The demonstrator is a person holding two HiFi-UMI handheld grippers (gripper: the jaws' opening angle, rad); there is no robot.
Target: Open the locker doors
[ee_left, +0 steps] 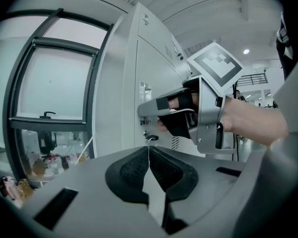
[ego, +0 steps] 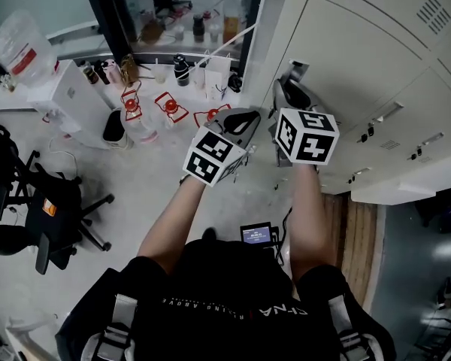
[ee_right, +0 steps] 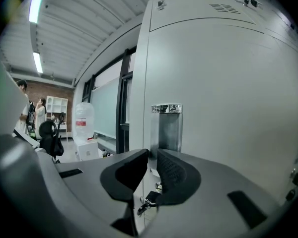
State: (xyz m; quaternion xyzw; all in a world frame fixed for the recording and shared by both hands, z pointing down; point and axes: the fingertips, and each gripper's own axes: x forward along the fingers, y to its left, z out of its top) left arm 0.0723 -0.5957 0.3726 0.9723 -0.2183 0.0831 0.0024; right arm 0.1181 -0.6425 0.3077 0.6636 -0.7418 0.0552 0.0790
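head view: the left gripper [ego: 244, 120] and the right gripper [ego: 284, 89] are held up before the locker doors [ego: 346, 59] at the right; every door seen lies flush and closed.
left gripper view: its fingers are pressed together on nothing.
right gripper view: its fingers stand a narrow slit apart, empty, facing a recessed handle [ee_right: 166, 125] without touching it.
no door looks opened; the whole task seems left.

Closed pale-grey locker doors [ego: 353, 59]
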